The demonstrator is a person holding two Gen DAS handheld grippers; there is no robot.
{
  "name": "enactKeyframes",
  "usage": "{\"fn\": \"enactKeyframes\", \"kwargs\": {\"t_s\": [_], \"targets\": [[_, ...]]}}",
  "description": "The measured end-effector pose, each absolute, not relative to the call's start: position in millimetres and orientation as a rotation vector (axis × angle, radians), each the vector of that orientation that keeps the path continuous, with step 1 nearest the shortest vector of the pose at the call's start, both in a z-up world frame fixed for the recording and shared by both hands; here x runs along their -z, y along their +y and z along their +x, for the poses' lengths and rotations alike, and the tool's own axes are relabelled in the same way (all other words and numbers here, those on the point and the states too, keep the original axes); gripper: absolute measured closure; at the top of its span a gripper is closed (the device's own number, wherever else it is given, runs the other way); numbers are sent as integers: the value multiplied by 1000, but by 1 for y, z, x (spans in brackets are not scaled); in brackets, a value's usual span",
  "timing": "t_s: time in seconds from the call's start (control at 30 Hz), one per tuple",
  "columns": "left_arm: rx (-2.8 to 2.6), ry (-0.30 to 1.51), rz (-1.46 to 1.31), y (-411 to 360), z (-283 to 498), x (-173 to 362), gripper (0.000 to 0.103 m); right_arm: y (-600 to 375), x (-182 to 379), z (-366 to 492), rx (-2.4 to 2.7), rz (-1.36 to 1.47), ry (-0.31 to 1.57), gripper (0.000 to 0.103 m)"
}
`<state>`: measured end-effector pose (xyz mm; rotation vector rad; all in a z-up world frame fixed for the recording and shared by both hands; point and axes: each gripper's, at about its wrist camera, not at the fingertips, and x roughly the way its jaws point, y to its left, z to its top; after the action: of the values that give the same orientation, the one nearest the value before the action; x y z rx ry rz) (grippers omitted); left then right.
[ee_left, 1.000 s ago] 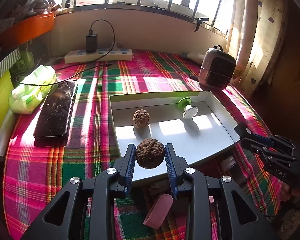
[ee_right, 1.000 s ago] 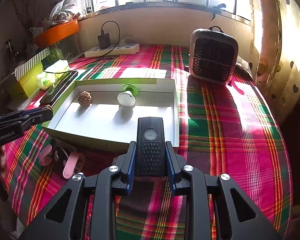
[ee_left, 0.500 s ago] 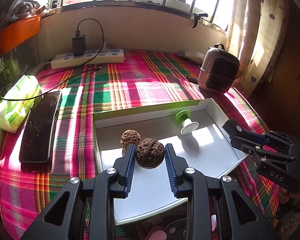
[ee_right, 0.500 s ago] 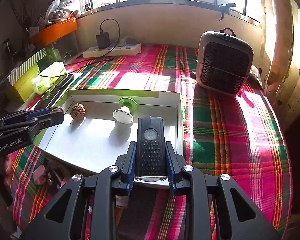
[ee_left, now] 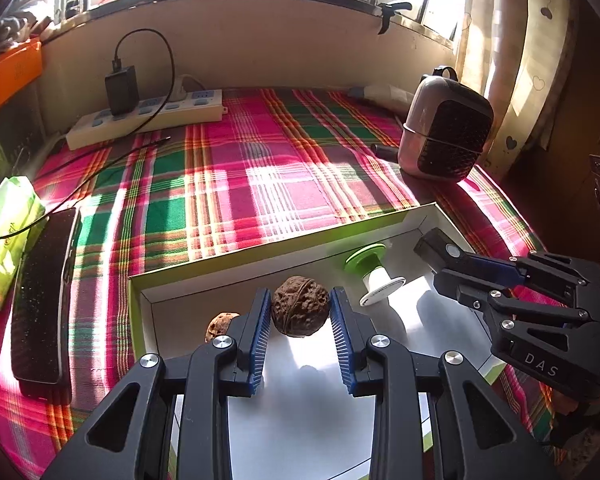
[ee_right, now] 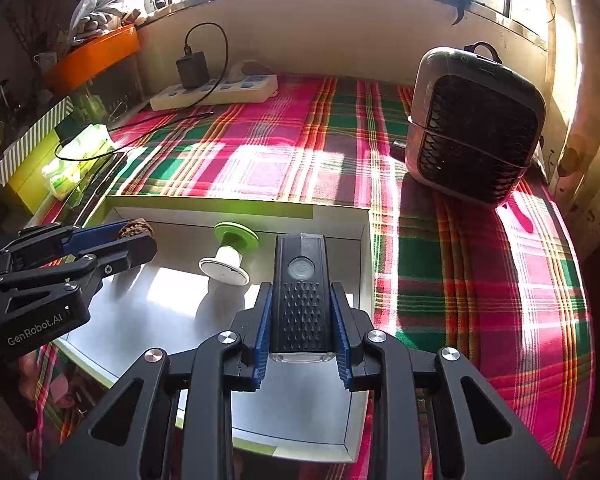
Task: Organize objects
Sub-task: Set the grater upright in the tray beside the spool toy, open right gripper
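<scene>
Your walnut [ee_left: 300,311], clenched in the left hand-held gripper [ee_left: 300,322], has moved from the tray's [ee_left: 428,216] near edge to over its floor beside the other walnut [ee_left: 221,325]; the right hand-held gripper [ee_right: 301,322] has carried its black light [ee_right: 300,296] in too. Release comes next.

Both fisheye cameras sit just behind their own tongs and look forward and down along the blue-padded fingers toward the window wall. The left wrist view hangs close over the left part of the shallow white cardboard tray with green edges [ee_left: 236,266], and the right tongs [ee_left: 436,245] enter from its right edge. The right wrist view hovers over the tray's right part [ee_right: 364,236], with the left tongs [ee_right: 134,236] at its left. Both share the tray, the green-and-white plastic spool [ee_left: 374,280] [ee_right: 230,254], the white power strip [ee_left: 148,118] [ee_right: 216,92] and the brown boxy heater [ee_left: 446,138] [ee_right: 474,124] on the red-and-green plaid tabletop [ee_left: 260,168] [ee_right: 284,152].
</scene>
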<state>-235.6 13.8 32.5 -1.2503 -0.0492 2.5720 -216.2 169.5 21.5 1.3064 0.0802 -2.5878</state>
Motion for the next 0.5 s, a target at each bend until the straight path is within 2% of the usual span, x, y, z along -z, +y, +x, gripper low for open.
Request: {"fn": "enactKeyframes", "kwargs": {"t_s": [0.5], "targets": [[-2563, 24, -1308, 26, -255, -20, 75, 165, -7, -235, 2555, 1341, 89, 75]]}}
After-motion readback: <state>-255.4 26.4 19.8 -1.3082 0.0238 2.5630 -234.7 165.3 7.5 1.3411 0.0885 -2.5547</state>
